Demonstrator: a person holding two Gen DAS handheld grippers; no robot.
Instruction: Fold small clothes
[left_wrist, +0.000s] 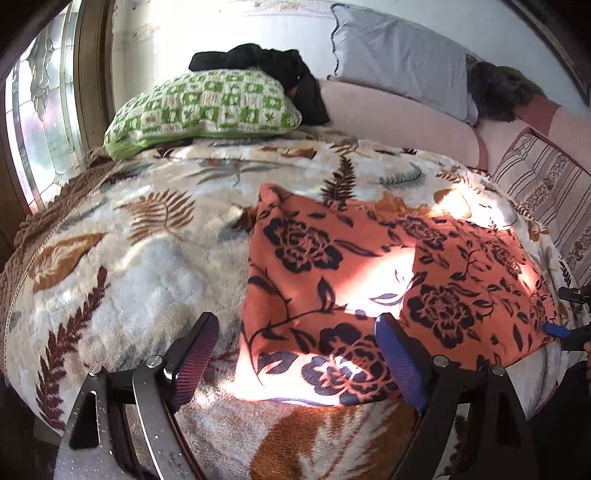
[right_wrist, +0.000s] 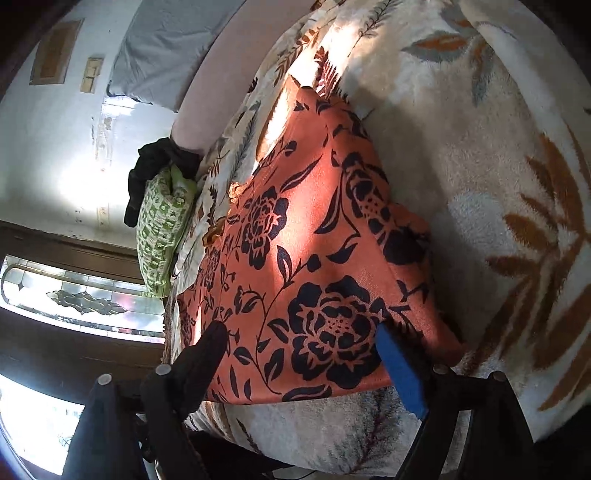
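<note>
An orange garment with dark blue flowers (left_wrist: 388, 273) lies flat on a plush leaf-patterned blanket (left_wrist: 140, 266). My left gripper (left_wrist: 295, 354) is open, its blue-padded fingers (left_wrist: 400, 365) wide apart over the garment's near left corner. My right gripper shows at the right edge of the left wrist view (left_wrist: 565, 321), at the garment's right edge. In the right wrist view the right gripper (right_wrist: 299, 354) is open, its fingers straddling the near edge of the garment (right_wrist: 314, 258).
A green checked pillow (left_wrist: 203, 107) with a black garment (left_wrist: 280, 70) on it lies at the back. A grey pillow (left_wrist: 399, 59) and a dark furry item (left_wrist: 498, 92) sit on the pink bolster. A window (left_wrist: 40, 122) is at left. A striped cushion (left_wrist: 546, 188) is at right.
</note>
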